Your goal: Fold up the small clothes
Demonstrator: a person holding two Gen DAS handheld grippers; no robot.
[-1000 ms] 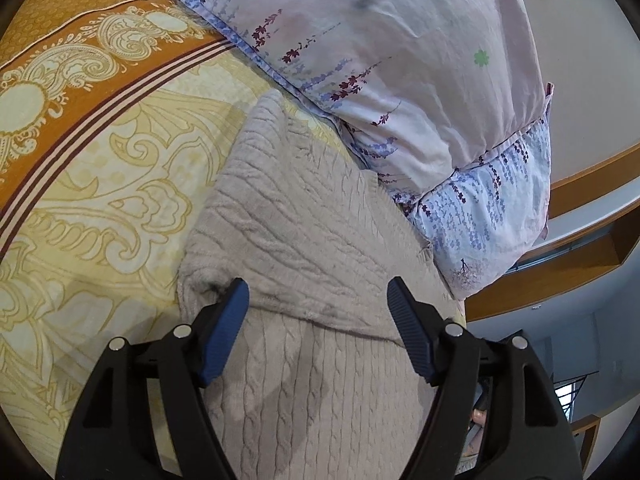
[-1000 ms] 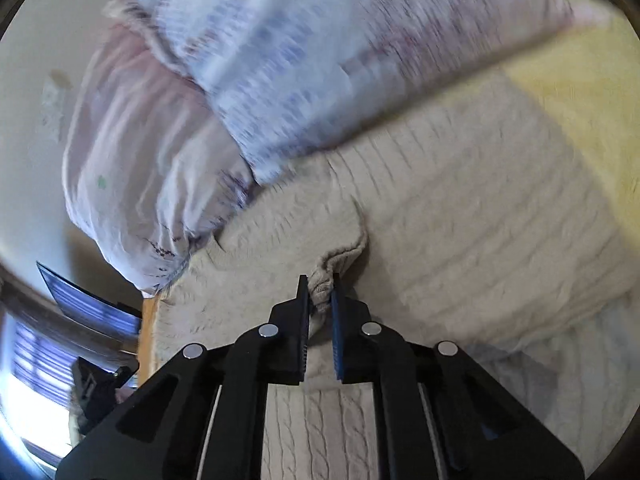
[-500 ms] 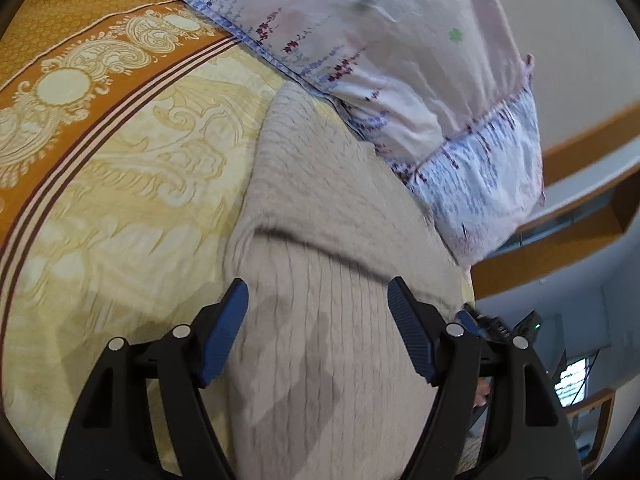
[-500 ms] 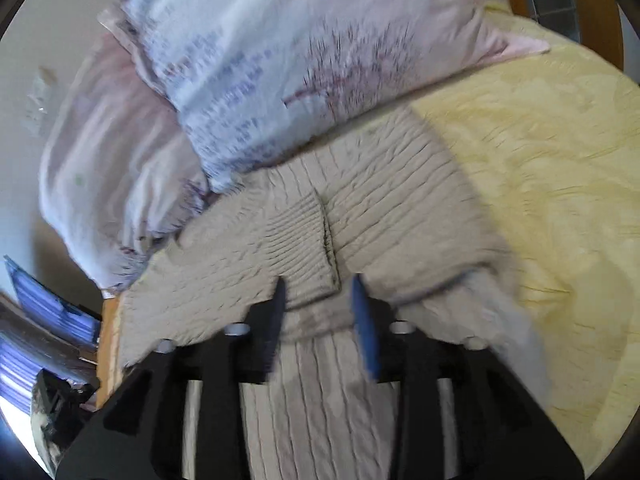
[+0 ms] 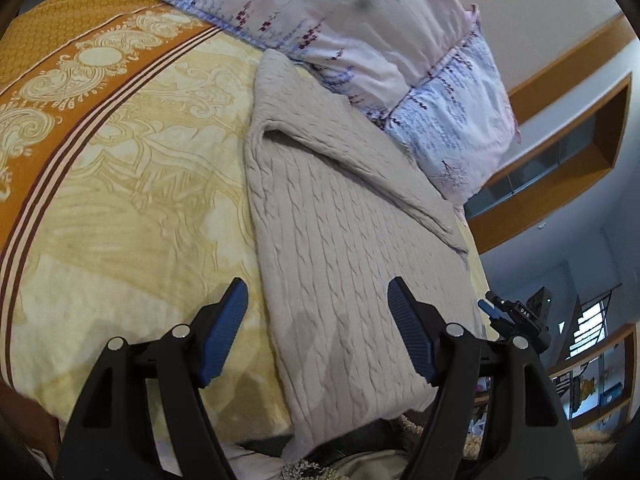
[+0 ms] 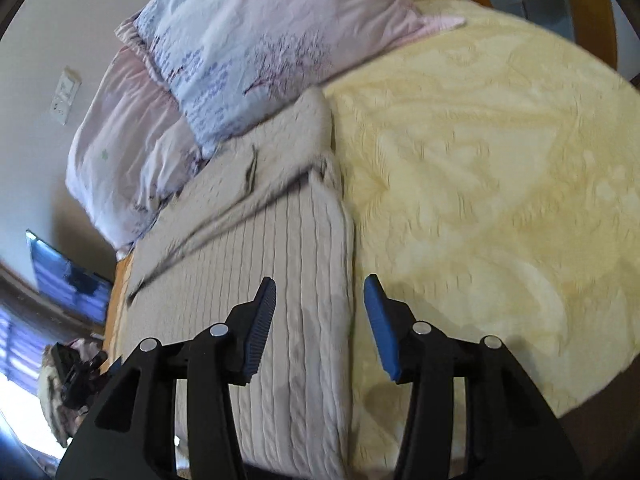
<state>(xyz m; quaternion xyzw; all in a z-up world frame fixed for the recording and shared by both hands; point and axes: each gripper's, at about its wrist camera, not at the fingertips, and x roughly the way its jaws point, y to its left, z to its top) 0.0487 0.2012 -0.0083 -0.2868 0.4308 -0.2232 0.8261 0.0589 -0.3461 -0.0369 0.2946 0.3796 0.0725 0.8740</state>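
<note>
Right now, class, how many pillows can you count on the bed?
2. A pink floral pillow lies against the wall; a second pillow lies partly on top of it, touching the beige sweater's far end. Others may be out of frame.

Right gripper [image 6: 320,320] no longer pinches the sweater [image 5: 344,248]; a second ago its jaws were clamped on a bunched fold, now they stand wide apart with nothing between them, over the sweater's edge beside the yellow bedspread [image 6: 480,180]. The sleeve [image 5: 360,152] it carried now lies flat, folded diagonally across the sweater body near the pillows [image 5: 360,32]. Both grippers have pulled back toward the bed's near edge; left gripper [image 5: 316,316] now sees the sweater's hem at that edge.
</note>
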